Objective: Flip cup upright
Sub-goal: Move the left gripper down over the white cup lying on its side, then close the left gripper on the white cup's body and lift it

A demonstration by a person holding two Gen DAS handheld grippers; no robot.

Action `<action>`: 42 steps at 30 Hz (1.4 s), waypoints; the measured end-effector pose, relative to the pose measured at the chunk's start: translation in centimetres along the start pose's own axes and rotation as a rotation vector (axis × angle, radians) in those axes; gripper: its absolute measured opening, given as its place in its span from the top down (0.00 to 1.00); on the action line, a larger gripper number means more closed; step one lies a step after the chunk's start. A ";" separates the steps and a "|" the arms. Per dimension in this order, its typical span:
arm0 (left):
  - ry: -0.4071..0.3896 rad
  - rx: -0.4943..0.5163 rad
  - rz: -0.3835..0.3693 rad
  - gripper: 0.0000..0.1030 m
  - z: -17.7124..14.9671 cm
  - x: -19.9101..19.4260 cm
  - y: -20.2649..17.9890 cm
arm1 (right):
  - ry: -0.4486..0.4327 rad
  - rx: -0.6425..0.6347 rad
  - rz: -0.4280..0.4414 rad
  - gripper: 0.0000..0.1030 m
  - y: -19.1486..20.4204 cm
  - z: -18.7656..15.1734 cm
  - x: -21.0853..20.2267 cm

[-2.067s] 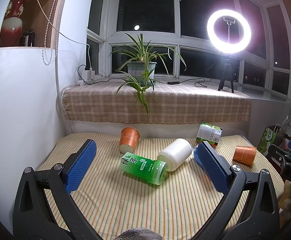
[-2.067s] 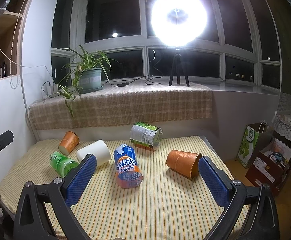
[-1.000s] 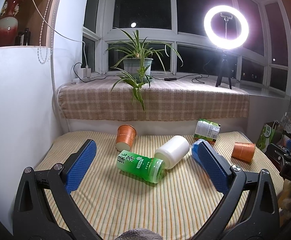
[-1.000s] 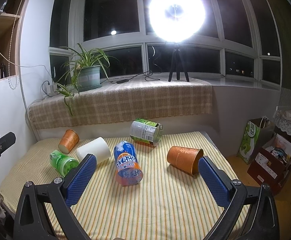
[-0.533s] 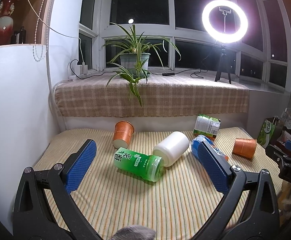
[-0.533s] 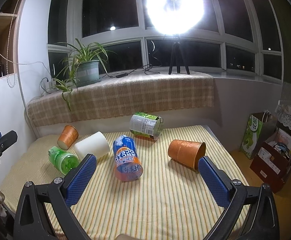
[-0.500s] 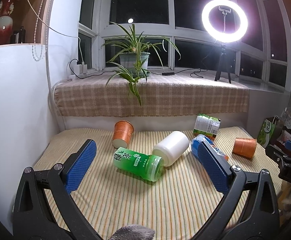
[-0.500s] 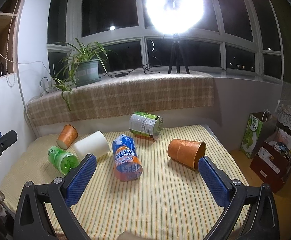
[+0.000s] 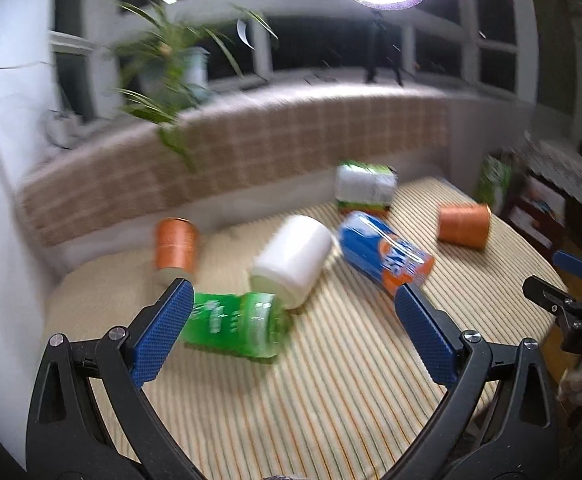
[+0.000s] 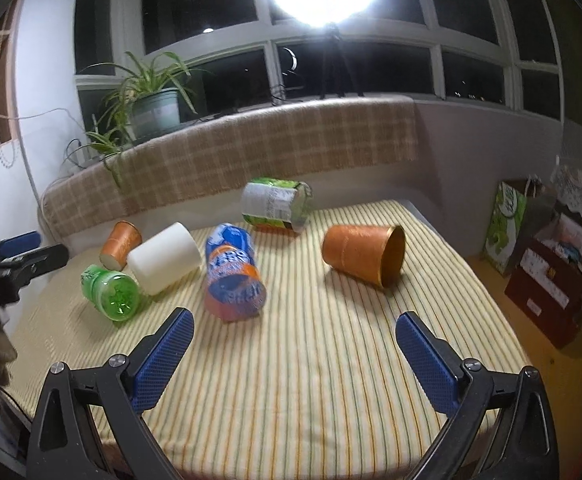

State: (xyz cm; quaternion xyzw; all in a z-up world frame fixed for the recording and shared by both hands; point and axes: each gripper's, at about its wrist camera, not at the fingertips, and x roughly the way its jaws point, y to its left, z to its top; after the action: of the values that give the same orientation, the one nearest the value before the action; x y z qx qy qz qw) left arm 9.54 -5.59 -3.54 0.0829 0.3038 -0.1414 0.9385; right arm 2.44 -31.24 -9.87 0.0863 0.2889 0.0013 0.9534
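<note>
Six cups lie tipped on the striped tabletop (image 10: pixel 331 360). Left of centre in the right wrist view sits the white cup (image 10: pixel 165 258); right of centre the orange cup (image 10: pixel 365 256), probably light, thin-walled, slippery, best pinched across its body. Both grippers' jaws gape, empty.

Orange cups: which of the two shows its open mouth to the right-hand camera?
The larger orange cup on the right, lying alone, shows its gold inside. The small orange cup by the white cup shows only its pale base.

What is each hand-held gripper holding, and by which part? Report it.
Nothing. The left hand-held gripper and right hand-held gripper are both open and empty above the striped table.
</note>
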 end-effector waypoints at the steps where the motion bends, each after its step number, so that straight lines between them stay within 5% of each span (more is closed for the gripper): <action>1: 0.028 0.010 -0.022 0.01 0.6 0.9 0.1 | 0.008 0.011 -0.002 0.01 -0.3 -0.1 0.2; 8: 0.242 0.094 -0.138 0.08 3.9 8.0 -0.2 | 0.050 0.081 -0.019 0.01 -2.6 -0.9 1.4; 13: 0.408 0.136 -0.163 0.08 4.8 13.4 -0.2 | 0.058 0.119 -0.034 0.01 -4.0 -1.2 1.9; 19: 0.517 0.148 -0.166 0.08 5.2 17.2 0.4 | 0.085 0.156 -0.046 0.01 -5.5 -1.7 3.0; 31: 0.624 0.195 -0.163 0.08 4.5 21.1 0.2 | 0.105 0.194 -0.069 0.01 -6.9 -2.1 4.2; 35: 0.629 0.200 -0.158 0.21 4.3 21.5 0.0 | 0.109 0.202 -0.072 0.01 -7.0 -2.1 4.2; 42: 0.616 0.149 -0.168 0.22 4.4 21.4 0.9 | 0.110 0.200 -0.069 0.01 -6.8 -2.1 4.1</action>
State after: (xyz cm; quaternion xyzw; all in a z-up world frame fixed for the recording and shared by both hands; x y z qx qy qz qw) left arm 28.84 -10.39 -12.66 0.1647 0.5682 -0.2085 0.7789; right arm 4.38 -37.42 -14.96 0.1708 0.3422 -0.0557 0.9223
